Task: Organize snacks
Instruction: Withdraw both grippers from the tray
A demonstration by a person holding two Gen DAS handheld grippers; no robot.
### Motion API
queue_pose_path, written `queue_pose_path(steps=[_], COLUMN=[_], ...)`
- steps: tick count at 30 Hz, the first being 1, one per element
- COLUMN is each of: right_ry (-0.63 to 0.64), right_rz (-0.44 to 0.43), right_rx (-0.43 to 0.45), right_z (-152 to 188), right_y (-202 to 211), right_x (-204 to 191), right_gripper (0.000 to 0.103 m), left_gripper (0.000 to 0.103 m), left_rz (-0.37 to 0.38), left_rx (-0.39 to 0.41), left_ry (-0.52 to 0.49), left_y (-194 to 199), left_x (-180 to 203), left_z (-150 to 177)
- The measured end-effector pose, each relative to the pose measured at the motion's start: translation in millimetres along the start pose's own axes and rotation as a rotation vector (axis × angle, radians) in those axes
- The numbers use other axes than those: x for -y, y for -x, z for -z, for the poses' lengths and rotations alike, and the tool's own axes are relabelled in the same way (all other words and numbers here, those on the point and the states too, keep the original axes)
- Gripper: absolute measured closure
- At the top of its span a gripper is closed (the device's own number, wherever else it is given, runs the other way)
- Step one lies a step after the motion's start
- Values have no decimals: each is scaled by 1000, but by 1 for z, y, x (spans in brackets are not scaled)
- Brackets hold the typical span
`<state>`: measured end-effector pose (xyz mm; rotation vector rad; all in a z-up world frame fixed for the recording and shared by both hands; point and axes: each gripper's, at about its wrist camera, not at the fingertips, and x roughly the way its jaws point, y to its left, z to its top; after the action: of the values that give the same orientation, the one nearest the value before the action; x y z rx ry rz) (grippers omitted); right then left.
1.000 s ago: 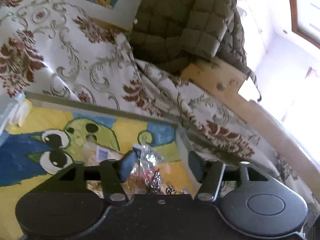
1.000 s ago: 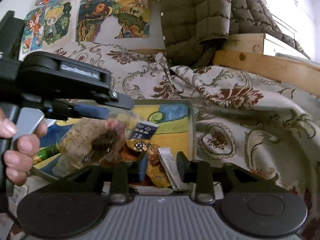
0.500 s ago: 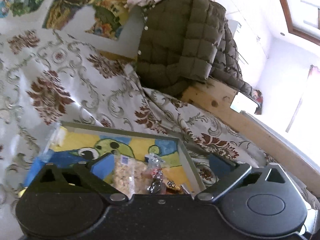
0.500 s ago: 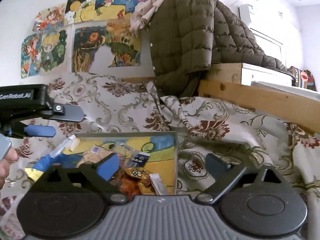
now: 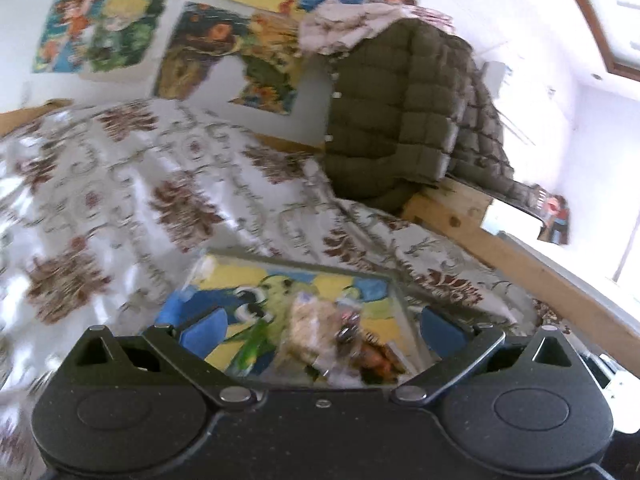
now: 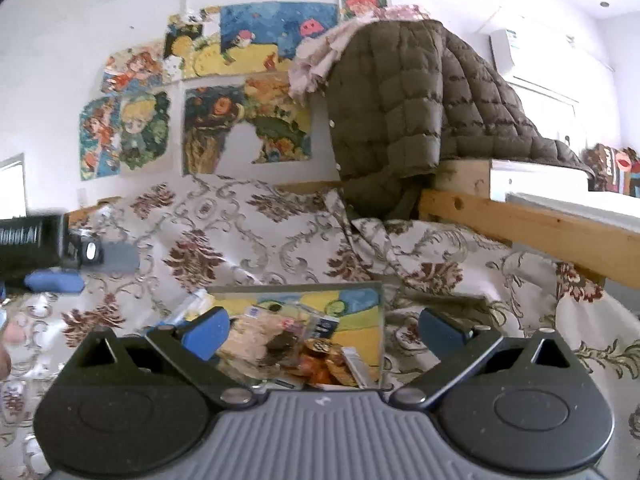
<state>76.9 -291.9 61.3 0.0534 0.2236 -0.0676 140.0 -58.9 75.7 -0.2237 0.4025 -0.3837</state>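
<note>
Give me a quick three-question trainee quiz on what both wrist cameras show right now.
1. True or false: the left tool is clamped on a snack packet.
2. Where do the snack packets lie? A) on the wooden bed rail B) in the painted tray C) on the jacket
3. Fill in: the olive quilted jacket hangs over the wooden ____.

Key:
1. False; both the left and right tool have just been opening, with nothing gripped between the fingers.
2. B, the painted tray on the floral bedspread.
3. Bed rail.
</note>
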Motion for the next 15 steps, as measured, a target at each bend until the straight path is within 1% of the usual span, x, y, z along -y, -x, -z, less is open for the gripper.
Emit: queue_pose_path(steps=[2, 6, 8, 12, 15], right_ry=[16, 48, 61, 71, 63], right_rz=[-10, -36, -46, -53, -61], right_rx=[10, 25, 23, -4, -47], right_z=[-2, 0, 2, 12, 20], right_y=[8, 22, 28, 38, 45], right_x=[-7, -23, -30, -40, -44], right_gripper=[0, 0, 0, 0, 0], left_gripper=[1, 1, 1, 1, 1], left_rz=[-33, -110, -147, -214, -263], left_rx=[1, 13, 12, -20, -47], left_ry=[26, 24, 39, 75, 70], left_y=[14, 38, 47, 62, 72], left_x=[-6, -16, -21, -38, -48], left_z=[9, 28, 36, 53, 67])
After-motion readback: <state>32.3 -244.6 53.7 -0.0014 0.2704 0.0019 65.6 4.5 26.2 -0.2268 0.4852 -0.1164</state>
